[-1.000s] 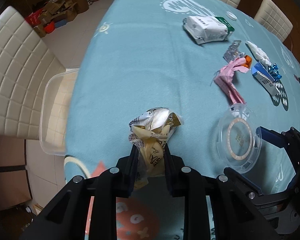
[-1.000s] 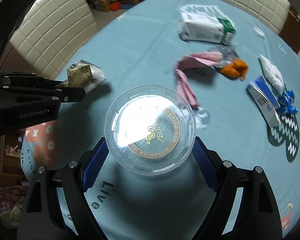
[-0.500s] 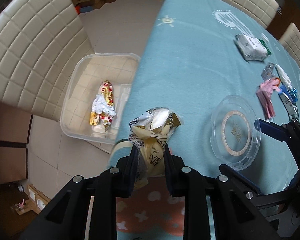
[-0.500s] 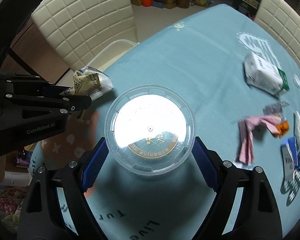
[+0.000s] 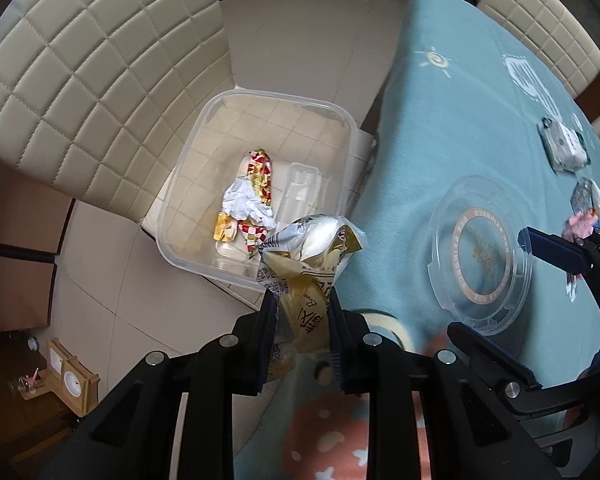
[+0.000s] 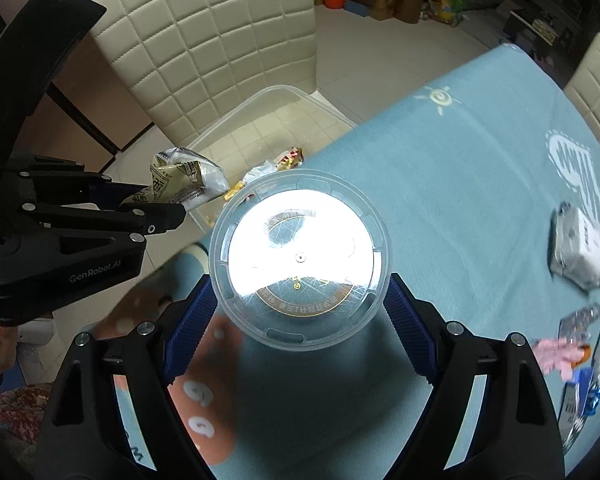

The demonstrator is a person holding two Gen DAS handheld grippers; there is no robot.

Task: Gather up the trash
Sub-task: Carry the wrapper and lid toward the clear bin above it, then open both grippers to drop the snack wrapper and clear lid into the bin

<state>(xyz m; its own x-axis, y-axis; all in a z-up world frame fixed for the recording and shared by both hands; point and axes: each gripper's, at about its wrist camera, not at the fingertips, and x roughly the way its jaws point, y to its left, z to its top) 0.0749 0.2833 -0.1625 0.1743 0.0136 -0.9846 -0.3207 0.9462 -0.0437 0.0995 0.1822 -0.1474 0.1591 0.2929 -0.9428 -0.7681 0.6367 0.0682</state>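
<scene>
**Two grippers, two pieces of trash, one bin beside the table**

The left gripper (image 5: 302, 300) is clamped on a crumpled snack wrapper (image 5: 312, 248), its jaws pinching the lower half so the foil top sticks up free. It hangs at the table's edge, with the clear plastic bin (image 5: 180, 256) just beyond on a cream chair seat, so that letting go would likely drop the wrapper inside. The bin already holds a red-and-gold wrapper (image 5: 260, 172) and white crumpled paper (image 5: 246, 204).

The right gripper (image 6: 298, 310) spans a clear round lid (image 6: 300, 256) across its width, blue pads (image 6: 190, 320) against the rim, over the blue tablecloth (image 6: 460, 180). More litter, including a white packet (image 6: 580, 254), lies well apart, farther along the table.
</scene>
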